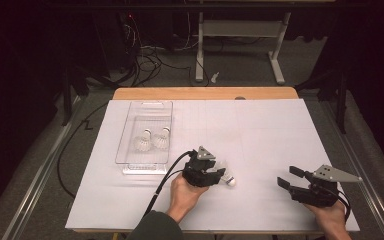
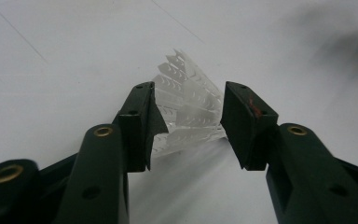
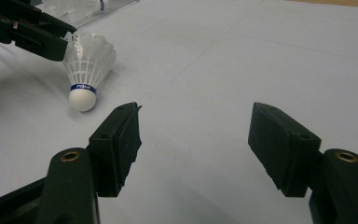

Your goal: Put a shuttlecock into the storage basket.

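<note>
A white feathered shuttlecock (image 1: 226,176) with a white cork and blue band lies near the middle front of the white table cover. In the right gripper view the shuttlecock (image 3: 86,60) has its cork on the surface and its skirt tilted up. My left gripper (image 1: 218,173) is shut on the feather skirt; in the left gripper view the shuttlecock (image 2: 186,107) fills the gap of the left gripper (image 2: 186,127), both jaws touching it. My right gripper (image 1: 291,178) stands open over bare cover at the front right, and the right gripper (image 3: 196,140) has nothing between its jaws.
A clear plastic tray (image 1: 123,134) at the back left holds two more shuttlecocks (image 1: 143,142), (image 1: 162,139). The white cover (image 1: 260,130) spreads over a wooden table. Beyond the far edge are cables and a desk frame (image 1: 240,30) on the floor.
</note>
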### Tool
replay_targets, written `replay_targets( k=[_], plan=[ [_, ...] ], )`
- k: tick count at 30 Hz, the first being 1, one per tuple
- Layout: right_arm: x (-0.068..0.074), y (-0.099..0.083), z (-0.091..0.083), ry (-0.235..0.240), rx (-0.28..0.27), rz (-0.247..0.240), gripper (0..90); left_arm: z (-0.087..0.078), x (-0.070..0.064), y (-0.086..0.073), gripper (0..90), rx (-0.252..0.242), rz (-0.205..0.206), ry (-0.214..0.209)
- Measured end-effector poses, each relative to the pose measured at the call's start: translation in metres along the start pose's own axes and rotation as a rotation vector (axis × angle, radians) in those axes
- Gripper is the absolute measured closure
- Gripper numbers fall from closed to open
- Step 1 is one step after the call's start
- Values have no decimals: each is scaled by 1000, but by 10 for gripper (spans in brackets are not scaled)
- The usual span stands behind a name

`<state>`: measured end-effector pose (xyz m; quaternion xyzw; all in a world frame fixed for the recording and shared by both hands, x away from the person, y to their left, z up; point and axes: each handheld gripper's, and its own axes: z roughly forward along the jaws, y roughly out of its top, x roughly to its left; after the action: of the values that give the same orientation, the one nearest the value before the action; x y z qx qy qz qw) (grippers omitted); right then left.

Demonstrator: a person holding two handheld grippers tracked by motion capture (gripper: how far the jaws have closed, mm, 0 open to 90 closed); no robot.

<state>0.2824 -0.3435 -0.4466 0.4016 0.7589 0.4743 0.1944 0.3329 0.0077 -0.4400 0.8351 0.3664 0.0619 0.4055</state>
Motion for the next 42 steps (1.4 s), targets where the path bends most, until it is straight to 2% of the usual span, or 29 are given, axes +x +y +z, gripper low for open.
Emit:
replay_targets(
  k=[13, 31, 42],
  plan=[
    [0, 0, 0, 0, -1, 0, 343, 3, 1, -2, 664, 31, 3, -26],
    [0, 0, 0, 0, 0, -1, 344, 0, 1, -2, 867, 35, 46, -27],
    [0, 0, 0, -1, 1, 1, 344, -4, 1, -1, 897, 23, 41, -58]
  ],
)
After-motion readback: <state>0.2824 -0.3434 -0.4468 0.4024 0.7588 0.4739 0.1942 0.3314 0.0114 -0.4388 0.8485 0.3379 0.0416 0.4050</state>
